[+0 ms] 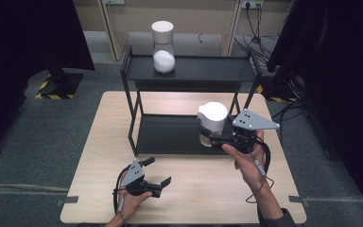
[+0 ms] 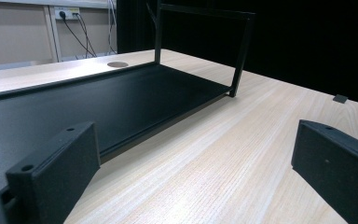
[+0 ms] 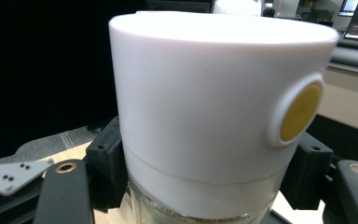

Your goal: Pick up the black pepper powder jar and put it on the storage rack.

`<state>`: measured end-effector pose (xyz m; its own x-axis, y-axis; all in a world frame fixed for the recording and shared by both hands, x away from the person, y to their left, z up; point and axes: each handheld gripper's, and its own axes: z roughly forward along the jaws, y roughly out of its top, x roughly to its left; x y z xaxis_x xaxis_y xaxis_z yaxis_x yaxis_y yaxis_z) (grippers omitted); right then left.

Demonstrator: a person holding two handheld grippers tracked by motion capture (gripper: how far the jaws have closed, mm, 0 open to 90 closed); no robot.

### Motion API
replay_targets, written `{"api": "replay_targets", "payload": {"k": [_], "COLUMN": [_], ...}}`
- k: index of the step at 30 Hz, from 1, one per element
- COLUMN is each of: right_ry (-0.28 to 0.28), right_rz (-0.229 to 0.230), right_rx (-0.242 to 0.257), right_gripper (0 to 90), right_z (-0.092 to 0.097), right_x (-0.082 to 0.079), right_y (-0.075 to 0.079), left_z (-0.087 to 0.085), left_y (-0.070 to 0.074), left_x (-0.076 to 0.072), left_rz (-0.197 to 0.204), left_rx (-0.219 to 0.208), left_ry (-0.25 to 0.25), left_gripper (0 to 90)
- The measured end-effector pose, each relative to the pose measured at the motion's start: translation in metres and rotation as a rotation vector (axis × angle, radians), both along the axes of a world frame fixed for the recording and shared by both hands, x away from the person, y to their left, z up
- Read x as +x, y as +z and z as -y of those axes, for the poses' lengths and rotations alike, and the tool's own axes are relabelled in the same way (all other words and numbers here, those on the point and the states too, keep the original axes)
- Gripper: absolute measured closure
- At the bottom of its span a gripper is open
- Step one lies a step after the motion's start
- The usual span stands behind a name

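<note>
The jar [image 1: 211, 124] is a clear glass container under a tall white lid [image 3: 219, 93], and the lid carries a round yellow button [image 3: 299, 112] on its side. The right gripper [image 1: 213, 138] clenches it just below the lid, one black jaw on each side, and holds it above the right end of the black rack's lower shelf [image 1: 170, 135]. The left gripper [image 1: 158, 172] rests low near the front edge of the worktop [image 1: 194, 189], its jaws spread wide with nothing between them. A second jar [image 1: 163, 47], white-lidded and partly filled with white grains, stands on the rack's upper shelf [image 1: 203, 68]. The worktop is pale wood; grey floor surrounds it, with dark curtains on both sides.
</note>
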<state>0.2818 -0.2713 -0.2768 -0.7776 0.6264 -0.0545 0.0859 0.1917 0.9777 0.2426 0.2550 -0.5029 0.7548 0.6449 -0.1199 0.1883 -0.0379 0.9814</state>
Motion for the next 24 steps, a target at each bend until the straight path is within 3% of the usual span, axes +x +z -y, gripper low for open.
{"api": "replay_targets", "payload": {"k": [13, 24], "right_ry": [-0.027, -0.036], "right_rz": [0.021, -0.001], "right_rx": [-0.007, 0.007], "right_gripper": [30.8, 30.8], "right_z": [-0.011, -0.021], "right_x": [0.022, 0.043], "right_y": [0.053, 0.089], "left_z": [0.0, -0.001], "left_y": [0.0, 0.0], "left_x": [0.0, 0.0], "left_rz": [-0.001, -0.002], "left_rx": [-0.001, -0.002], "left_ry": [0.0, 0.0], "left_gripper": [0.3, 0.3]}}
